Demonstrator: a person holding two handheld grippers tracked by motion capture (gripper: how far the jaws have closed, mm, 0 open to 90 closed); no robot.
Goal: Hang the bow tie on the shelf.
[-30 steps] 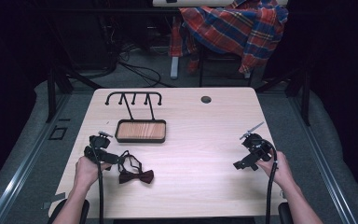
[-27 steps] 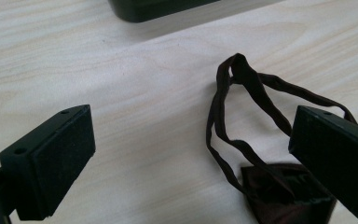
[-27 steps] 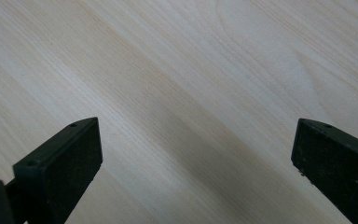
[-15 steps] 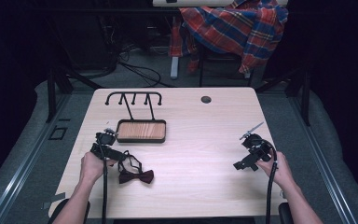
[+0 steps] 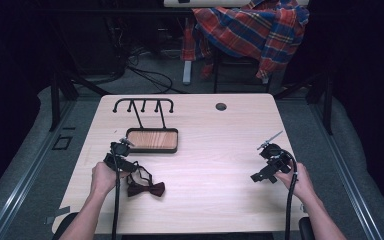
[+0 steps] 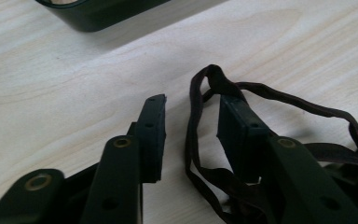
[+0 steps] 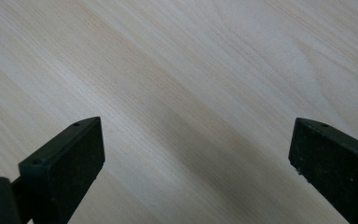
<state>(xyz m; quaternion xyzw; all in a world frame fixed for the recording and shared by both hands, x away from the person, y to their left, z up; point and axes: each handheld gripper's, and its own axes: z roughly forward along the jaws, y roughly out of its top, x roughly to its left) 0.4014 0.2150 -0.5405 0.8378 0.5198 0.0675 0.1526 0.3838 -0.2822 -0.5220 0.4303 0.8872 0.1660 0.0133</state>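
Table (image 5: pixel 215 165): pale wood top, person's forearms coming in from its near edge
Tray (image 5: pixel 152 140): dark-rimmed, wooden floor, on the left half of the table; taken here as the landmark
Rack (image 5: pixel 143 106): black wire stand with hooks, rising just behind the tray, its stems meeting the tray's far rim
Bow tie (image 5: pixel 146 189): dark maroon, flat on the table in front of the tray, toward the person; its thin strap (image 5: pixel 141 172) loops back toward the tray
Left gripper (image 5: pixel 121 151): in the left hand (image 5: pixel 104 176), just in front of the tray's near left corner, low over the strap
Left gripper, own view: left gripper (image 6: pixel 191 122) has its jaws partly apart, a narrow gap; one run of strap (image 6: pixel 192 116) stands in that gap, the rest of the loop passing around the right-hand jaw; pads not pressed on it as far as can be seen; corner of the tray (image 6: pixel 103 13) at top
High view against left gripper view: from above the strap's path at the jaws is too small to tell; the close view settles it
Right gripper (image 5: pixel 269 165): in the right hand (image 5: pixel 300 181), well to the right of the tray, apart from everything else
Right gripper, own view: right gripper (image 7: pixel 196 154) jaws spread wide, nothing between them, bare wood grain beneath
Hole (image 5: pixel 221 106): small round dark grommet in the table, behind and right of the tray
Plaid cloth (image 5: pixel 252 30): red and blue, draped over a chair beyond the table's far edge
Cables (image 5: pixel 145 75): loose on the floor behind the table
Obstruction: the left gripper's body hides part of the strap from above
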